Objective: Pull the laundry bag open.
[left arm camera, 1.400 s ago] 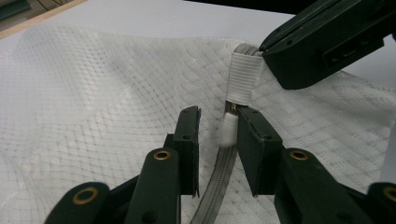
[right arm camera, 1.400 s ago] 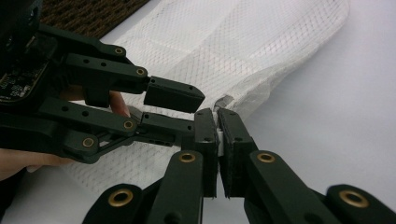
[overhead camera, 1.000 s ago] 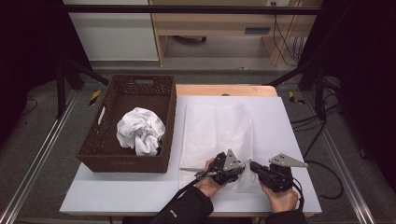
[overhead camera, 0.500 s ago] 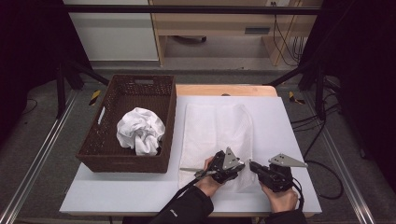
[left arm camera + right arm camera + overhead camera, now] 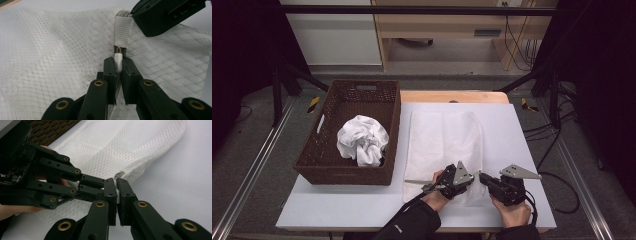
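white mesh cloth bag (image 5: 443, 145), woven brown wicker basket (image 5: 312, 160), matt black plastic gripper jaws, smooth white tabletop (image 5: 522, 135)

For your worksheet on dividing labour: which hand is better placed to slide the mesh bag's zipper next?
Probably left. The left gripper, jaws just closing, pinches the white zipper pull; the right gripper anchors the mesh bag edge.

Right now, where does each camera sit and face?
High view: above the person's side, facing forward and down on the table; both forearms enter below.
Left gripper view: on the left gripper, looking along jaws that have just been closing on the zipper pull of the mesh bag.
Right gripper view: on the right gripper, shut on the bag's edge; left hand shows.
Shared: gripper views show the bag.
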Demonstrator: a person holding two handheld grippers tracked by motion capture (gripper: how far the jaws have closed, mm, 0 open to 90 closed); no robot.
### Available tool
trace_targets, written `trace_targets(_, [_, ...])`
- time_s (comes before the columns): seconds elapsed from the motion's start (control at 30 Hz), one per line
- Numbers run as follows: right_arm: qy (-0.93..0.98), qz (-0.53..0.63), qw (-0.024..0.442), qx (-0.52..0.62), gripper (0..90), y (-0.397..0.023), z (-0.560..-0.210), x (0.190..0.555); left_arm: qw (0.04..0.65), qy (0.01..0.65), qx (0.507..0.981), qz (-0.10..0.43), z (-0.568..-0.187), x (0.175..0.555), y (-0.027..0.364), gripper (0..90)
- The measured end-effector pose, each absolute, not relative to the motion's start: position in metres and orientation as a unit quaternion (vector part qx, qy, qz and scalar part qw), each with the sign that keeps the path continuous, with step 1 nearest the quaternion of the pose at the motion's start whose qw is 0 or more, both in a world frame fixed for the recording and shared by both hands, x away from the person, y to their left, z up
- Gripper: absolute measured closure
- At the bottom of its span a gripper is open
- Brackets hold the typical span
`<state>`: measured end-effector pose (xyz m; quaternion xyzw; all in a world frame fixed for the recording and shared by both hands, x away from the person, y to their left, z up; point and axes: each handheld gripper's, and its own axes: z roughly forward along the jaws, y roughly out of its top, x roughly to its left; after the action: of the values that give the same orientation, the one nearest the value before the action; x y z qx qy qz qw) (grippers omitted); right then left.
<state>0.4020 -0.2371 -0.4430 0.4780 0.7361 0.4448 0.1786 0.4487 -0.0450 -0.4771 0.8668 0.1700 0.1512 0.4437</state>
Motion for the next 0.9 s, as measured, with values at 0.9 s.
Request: trace_targets(0.9, [0.736,0.434,0.167,0.491,88.0,-0.2342,-0.4438,0.4058,0.416,0.176,0.871,0.196,-0.4749,0.4396,-0.0477,85.2])
